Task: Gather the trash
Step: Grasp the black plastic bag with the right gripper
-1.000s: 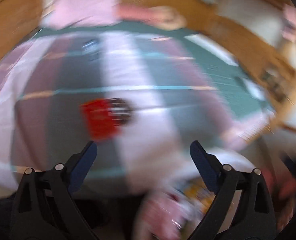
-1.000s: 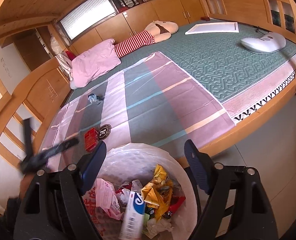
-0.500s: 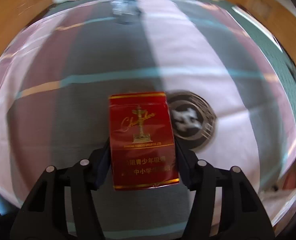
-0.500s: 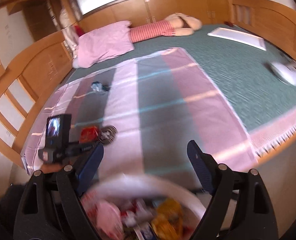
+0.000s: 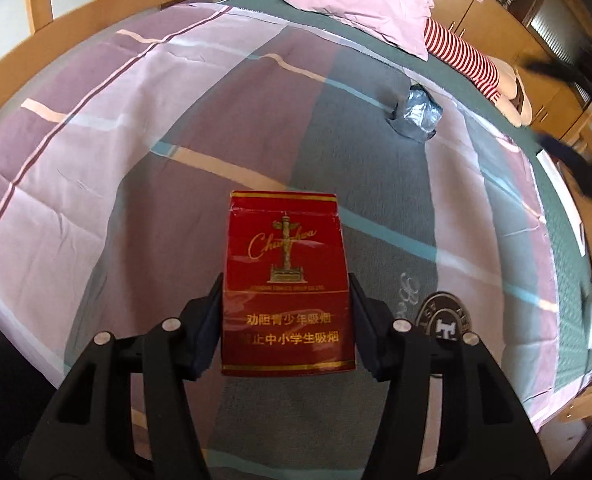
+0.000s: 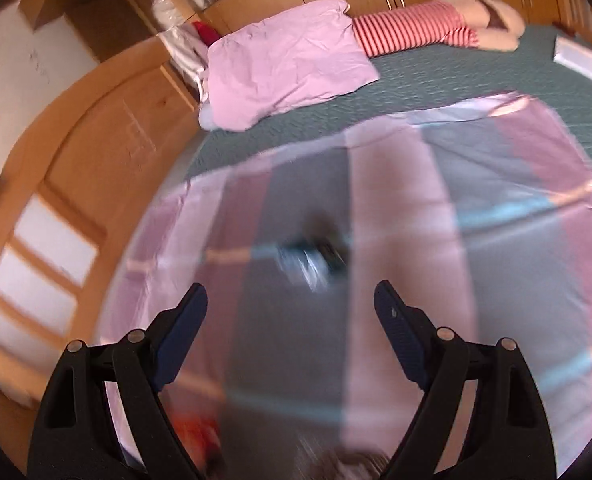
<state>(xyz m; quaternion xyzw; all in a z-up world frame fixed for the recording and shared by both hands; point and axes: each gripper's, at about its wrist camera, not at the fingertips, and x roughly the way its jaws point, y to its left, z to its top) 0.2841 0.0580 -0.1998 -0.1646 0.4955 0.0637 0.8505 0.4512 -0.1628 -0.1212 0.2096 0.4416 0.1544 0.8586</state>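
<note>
Left tool (image 5: pixel 286 312) pinches the red cigarette pack (image 5: pixel 286 284) by its near side edges, looks light and crushable; right tool (image 6: pixel 290 312) spread, crumpled wrapper (image 6: pixel 312 256) far ahead.

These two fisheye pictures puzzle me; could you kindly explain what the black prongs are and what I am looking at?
No robot here: a person holds a two-finger gripper in each hand, with a camera on each looking along its fingers. In the left view, the left gripper is shut on a red cigarette pack above a striped sheet on a bed. A crumpled wrapper lies further along the sheet, near a pink pillow. The right view is blurred; the right gripper is open and empty, aimed toward that wrapper.
</note>
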